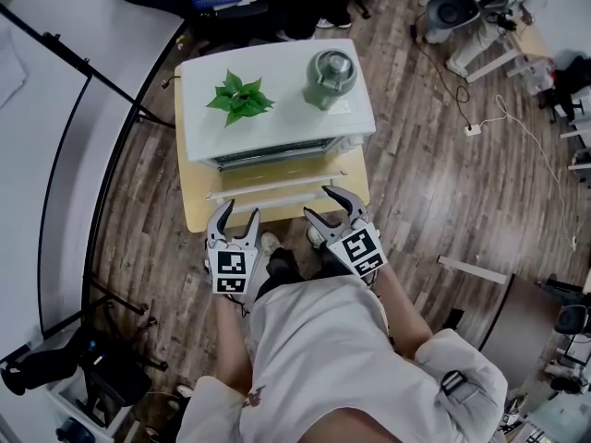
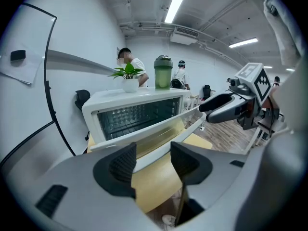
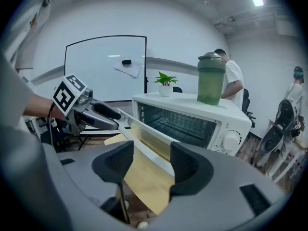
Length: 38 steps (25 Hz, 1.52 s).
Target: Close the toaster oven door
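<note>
A white toaster oven (image 1: 277, 100) stands on a small wooden table (image 1: 197, 212). Its glass door (image 1: 277, 187) hangs open toward me, with the wire rack visible inside (image 2: 134, 114). My left gripper (image 1: 236, 215) hovers just short of the door's front edge on the left, its pads apart with nothing between them (image 2: 153, 155). My right gripper (image 1: 317, 203) is at the door's right front edge, jaws also apart and empty (image 3: 151, 155). Whether its upper fingertip touches the door I cannot tell. The door (image 3: 144, 134) slants across behind both jaw gaps.
A small potted plant (image 1: 242, 98) and a green lidded bottle (image 1: 331, 77) sit on top of the oven. A whiteboard (image 1: 37, 155) stands to the left. Wooden floor with cables and chairs (image 1: 480, 127) spreads to the right. People stand behind the oven (image 2: 127, 64).
</note>
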### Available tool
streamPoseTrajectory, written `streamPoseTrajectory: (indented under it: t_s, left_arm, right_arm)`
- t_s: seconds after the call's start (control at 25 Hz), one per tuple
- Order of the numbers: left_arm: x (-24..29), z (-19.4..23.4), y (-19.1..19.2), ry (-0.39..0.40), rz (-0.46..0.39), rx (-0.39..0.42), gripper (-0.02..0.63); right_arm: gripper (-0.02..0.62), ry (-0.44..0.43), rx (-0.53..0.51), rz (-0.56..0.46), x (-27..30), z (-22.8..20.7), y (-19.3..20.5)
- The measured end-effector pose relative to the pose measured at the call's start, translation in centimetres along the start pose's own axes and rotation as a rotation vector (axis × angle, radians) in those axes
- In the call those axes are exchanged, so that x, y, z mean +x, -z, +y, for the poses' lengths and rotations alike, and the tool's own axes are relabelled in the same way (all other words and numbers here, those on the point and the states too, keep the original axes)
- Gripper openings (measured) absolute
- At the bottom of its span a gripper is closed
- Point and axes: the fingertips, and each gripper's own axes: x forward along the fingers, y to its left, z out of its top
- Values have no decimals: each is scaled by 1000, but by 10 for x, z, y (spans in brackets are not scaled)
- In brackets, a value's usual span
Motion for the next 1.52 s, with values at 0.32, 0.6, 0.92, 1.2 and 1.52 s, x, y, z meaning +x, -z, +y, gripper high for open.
streamPoseTrajectory:
  t_s: [0.32, 0.6, 0.92, 1.2, 1.52]
  left_arm:
    - [5, 10, -16, 2, -32, 1, 221]
    - [8, 16, -24, 3, -41, -1, 222]
    - [12, 21, -33, 4, -50, -4, 224]
    - [16, 26, -40, 1, -57, -6, 224]
    - [20, 32, -49, -6, -67, -14, 225]
  right_arm:
    - [232, 21, -28, 9, 14, -9, 0]
    - [225, 35, -29, -5, 18, -16, -8]
    - [225, 44, -27, -19, 21, -22, -16]
    - [225, 53, -23, -29, 25, -29, -22]
    - [225, 67, -22, -44, 29, -37, -31]
